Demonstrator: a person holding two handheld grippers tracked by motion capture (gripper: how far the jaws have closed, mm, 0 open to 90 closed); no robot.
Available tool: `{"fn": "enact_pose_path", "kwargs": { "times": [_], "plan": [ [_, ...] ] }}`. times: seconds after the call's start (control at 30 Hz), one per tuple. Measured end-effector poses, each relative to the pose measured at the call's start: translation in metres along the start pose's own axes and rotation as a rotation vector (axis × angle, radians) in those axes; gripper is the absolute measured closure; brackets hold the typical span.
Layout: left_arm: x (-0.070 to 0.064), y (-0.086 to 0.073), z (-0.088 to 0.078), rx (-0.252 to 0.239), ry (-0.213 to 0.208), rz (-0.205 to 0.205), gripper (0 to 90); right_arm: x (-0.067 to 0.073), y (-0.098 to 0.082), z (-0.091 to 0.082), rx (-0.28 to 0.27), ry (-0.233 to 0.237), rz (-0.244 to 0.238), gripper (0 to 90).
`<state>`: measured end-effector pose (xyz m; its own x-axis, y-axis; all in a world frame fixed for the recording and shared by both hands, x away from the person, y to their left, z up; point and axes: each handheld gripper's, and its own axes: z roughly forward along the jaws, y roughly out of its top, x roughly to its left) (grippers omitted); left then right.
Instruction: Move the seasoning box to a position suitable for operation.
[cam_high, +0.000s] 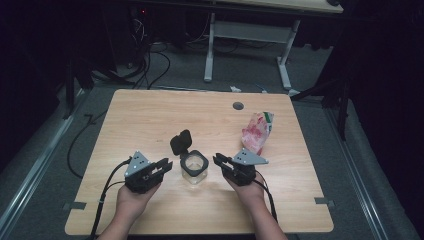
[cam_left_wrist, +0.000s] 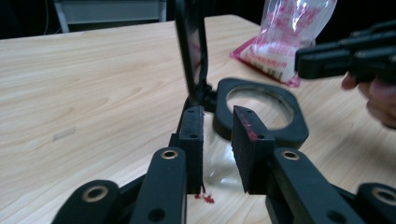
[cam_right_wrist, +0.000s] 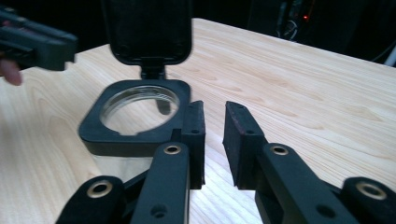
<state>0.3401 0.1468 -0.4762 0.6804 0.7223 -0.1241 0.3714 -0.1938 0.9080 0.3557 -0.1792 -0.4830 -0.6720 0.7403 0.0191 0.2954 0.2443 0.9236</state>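
A clear jar with a black square rim (cam_high: 194, 165) stands in the middle of the wooden table (cam_high: 150, 120), its hinged black lid (cam_high: 181, 141) flipped up behind the mouth. My left gripper (cam_high: 166, 166) lies just left of the jar, jaws a little apart with nothing between them. My right gripper (cam_high: 219, 161) is just to the jar's right, also slightly open and empty. In the left gripper view the jaws (cam_left_wrist: 218, 112) point at the rim (cam_left_wrist: 280, 135) beside the lid (cam_left_wrist: 189, 46). In the right gripper view the jaws (cam_right_wrist: 214, 106) sit next to the rim (cam_right_wrist: 112, 135).
A red and white snack bag (cam_high: 257, 131) lies at the back right of the table, near a round cable hole (cam_high: 238, 105). Red crumbs (cam_left_wrist: 205, 198) lie under my left jaws. Cables (cam_high: 150, 65) and another desk's legs (cam_high: 285, 65) are on the floor beyond.
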Motion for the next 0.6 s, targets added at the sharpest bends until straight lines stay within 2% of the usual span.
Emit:
{"fn": "enact_pose_path", "kwargs": {
  "times": [0.2, 0.33, 0.47, 0.6],
  "plan": [
    [0.015, -0.014, -0.007, 0.057, 0.023, 0.007, 70.0, -0.011, -0.003, -0.009, 0.001, -0.031, 0.032, 78.0],
    [0.024, -0.020, -0.006, 0.072, 0.057, 0.006, 63.1, -0.018, -0.012, -0.017, 0.026, -0.073, 0.044, 75.4],
    [0.032, -0.026, -0.007, 0.080, 0.083, -0.002, 57.9, -0.021, -0.018, -0.019, 0.047, -0.096, 0.058, 73.1],
    [0.035, -0.034, -0.005, 0.101, 0.095, 0.018, 52.3, -0.019, -0.030, -0.026, 0.057, -0.142, 0.069, 68.6]
  ]
}}
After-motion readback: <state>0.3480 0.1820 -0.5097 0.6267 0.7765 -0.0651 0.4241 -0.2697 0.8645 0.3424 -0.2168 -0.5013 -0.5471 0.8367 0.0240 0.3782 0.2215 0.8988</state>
